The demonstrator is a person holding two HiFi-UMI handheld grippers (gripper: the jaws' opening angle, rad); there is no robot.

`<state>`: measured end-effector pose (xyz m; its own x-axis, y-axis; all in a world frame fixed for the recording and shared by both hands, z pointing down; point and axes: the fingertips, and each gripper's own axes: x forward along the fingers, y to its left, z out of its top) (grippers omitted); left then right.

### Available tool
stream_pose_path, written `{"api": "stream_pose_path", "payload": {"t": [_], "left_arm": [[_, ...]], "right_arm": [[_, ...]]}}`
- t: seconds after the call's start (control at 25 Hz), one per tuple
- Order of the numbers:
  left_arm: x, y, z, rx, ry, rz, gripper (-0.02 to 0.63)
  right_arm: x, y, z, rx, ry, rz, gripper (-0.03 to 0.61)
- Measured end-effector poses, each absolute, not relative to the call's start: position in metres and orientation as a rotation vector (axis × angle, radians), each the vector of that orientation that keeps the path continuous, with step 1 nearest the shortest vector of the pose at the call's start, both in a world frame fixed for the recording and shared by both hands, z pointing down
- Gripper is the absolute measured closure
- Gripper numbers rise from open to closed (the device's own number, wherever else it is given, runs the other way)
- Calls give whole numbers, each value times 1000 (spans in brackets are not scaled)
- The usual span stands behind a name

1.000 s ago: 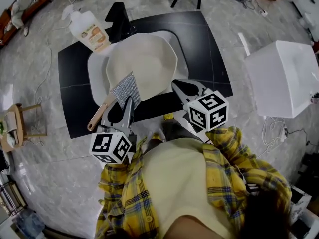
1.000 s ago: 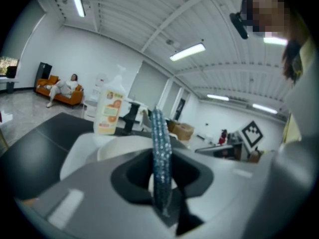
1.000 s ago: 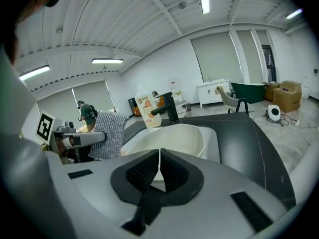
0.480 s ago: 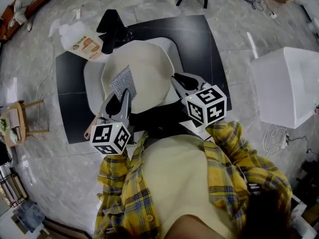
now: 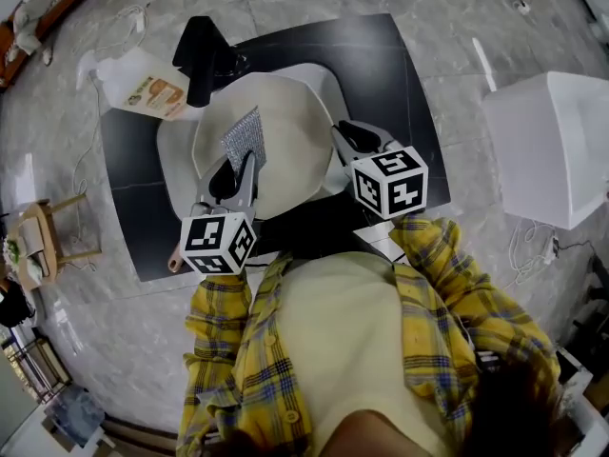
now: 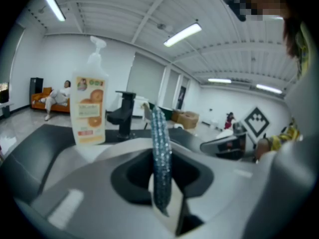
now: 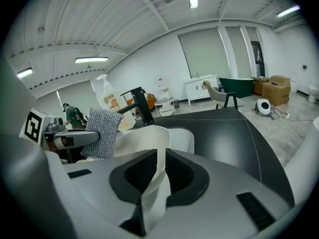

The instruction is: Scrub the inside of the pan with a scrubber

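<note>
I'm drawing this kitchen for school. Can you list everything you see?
pan: one, cream, in the sink
scrubber: one, silver, over the pan
sink: one, white, in the counter
counter: one, black, middle
faucet: one, black, behind the sink
soap bottle: one, white with orange label, beside the faucet
box: one, white, far right
stool: one, wooden, far left
shirt: one, yellow plaid, on the person
left gripper: one, grey, shut on the scrubber
right gripper: one, grey, shut on the pan's rim

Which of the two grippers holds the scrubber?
The left gripper: its fingers pinch the silver scrubber. The right gripper holds the pan by its rim.
</note>
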<state>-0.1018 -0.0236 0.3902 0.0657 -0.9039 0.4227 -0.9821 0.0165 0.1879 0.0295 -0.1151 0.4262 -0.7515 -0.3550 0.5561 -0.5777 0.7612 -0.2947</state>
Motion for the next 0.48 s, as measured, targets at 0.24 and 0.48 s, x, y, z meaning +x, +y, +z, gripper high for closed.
{"api": "stream_pose_path", "payload": {"t": [0.24,0.48], "left_arm": [[-119,-45,408,1916,-1843,250,528],[-132,-70,427,1915,-1835,258,528]], "right_arm": [[30,-122,437,818,-2428,720,560],[26,-122,447,855,-2379,753,560]]}}
